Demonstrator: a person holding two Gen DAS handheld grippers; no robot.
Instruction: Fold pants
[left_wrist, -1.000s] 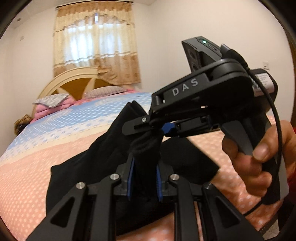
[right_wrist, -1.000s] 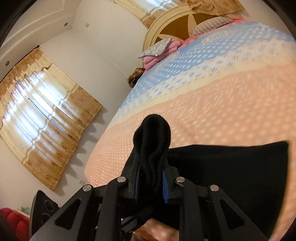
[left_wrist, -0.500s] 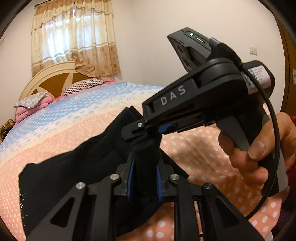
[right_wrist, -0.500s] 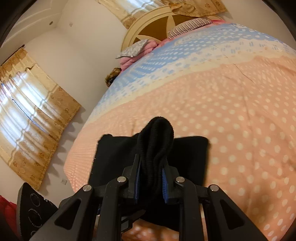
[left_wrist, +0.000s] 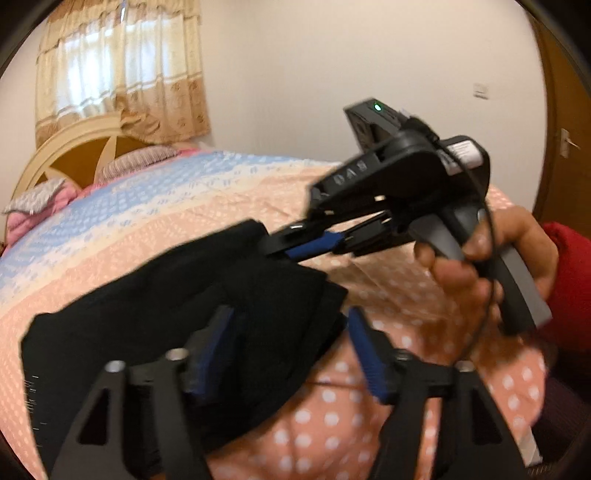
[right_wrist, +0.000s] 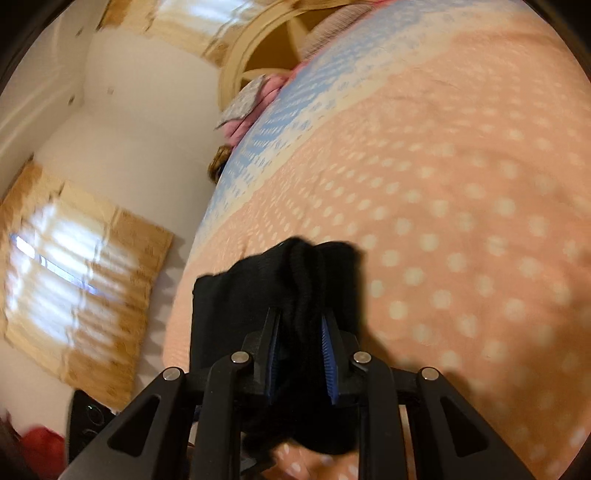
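Note:
The black pants (left_wrist: 159, 306) lie folded on the pink dotted bedspread (left_wrist: 332, 417). My left gripper (left_wrist: 291, 343) is open, its blue pads spread over the near edge of the cloth and holding nothing. My right gripper (left_wrist: 295, 242) shows in the left wrist view at the far edge of the pants, held by a hand. In the right wrist view my right gripper (right_wrist: 301, 332) is still closed on a thick bunch of the black pants (right_wrist: 295, 280), with its pads pressed against the cloth on both sides.
The bedspread (right_wrist: 461, 221) runs on to a blue band and pillows (left_wrist: 37, 199) by the round headboard (left_wrist: 74, 147). Curtained windows (left_wrist: 118, 74) are behind. A wooden door (left_wrist: 561, 140) stands at the right. The left gripper's body (right_wrist: 88, 410) is low left in the right wrist view.
My left gripper has opened and let go of the pants. Both grippers have moved down to the bed, and the pants now lie flatter.

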